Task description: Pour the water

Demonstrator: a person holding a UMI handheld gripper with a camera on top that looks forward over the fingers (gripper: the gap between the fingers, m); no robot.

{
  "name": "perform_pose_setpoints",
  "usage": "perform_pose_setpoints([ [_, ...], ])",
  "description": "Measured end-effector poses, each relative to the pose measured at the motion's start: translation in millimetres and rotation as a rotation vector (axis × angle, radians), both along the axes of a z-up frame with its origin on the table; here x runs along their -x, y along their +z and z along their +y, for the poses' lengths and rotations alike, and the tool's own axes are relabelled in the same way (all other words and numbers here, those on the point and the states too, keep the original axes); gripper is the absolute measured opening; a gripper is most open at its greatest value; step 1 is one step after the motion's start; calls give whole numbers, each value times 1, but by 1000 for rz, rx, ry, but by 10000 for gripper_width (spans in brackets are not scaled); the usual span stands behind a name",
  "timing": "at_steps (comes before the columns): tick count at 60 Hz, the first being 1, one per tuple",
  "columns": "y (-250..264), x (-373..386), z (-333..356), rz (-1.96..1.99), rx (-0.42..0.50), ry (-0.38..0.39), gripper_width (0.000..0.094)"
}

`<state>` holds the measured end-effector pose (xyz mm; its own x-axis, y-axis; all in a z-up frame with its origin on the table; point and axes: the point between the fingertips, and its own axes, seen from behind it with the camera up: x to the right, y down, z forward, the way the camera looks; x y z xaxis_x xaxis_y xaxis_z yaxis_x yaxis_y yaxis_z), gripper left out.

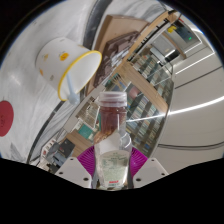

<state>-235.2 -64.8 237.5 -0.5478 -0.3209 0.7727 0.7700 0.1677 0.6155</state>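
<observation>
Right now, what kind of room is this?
Probably a workshop or lab, though it's hard to tell. A clear bottle is held between the gripper's fingers, a white paper cup lies tipped on a white table, and shelf-like clutter stands behind.

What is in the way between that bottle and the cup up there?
Nothing visible. The tongs are shut on the clear water bottle, pink cap on. The white paper cup lies tipped, up and left of the bottle, beyond the fingers, with only open space between them.
</observation>
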Motion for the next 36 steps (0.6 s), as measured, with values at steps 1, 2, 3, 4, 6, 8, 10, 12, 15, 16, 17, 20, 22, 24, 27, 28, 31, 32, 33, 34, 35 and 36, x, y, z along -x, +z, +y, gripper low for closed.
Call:
perform_pose_setpoints([
  [1, 4, 0, -1, 17, -1, 2, 408],
  [2, 8, 0, -2, 41, -2, 6, 409],
  [3, 13, 0, -4, 70, -2, 10, 410],
  [4, 18, -1, -5, 104, 1, 12, 409],
  [6, 33, -11, -12, 186, 7, 15, 409],
  [8, 42, -6, -11, 299, 31, 12, 411],
  [10, 52, -10, -12, 423, 62, 8, 411],
  [12, 61, -14, -14, 557, 99, 8, 409],
  [15, 77, -35, -22, 766, 154, 6, 407],
  [16, 79, -38, -23, 840, 179, 2, 409],
  [17, 80, -41, -24, 916, 205, 0, 410],
  [20, 81, -46, -29, 1147, 295, 8, 412],
  [22, 74, -50, -37, 1287, 353, 13, 411],
  [24, 68, -53, -41, 1420, 410, 18, 410],
  [27, 48, -39, -54, 1587, 504, 18, 411],
  [28, 40, -38, -56, 1636, 536, 15, 411],
  [31, 22, -61, -58, 1745, 615, -5, 411],
  [32, 15, -62, -59, 1777, 637, -8, 411],
  [33, 9, -65, -61, 1808, 656, -14, 410],
  [34, 2, -70, -63, 1834, 671, -23, 411],
  [35, -11, -59, -67, 1862, 679, -36, 411],
  [36, -18, -62, -68, 1883, 689, -46, 411],
])
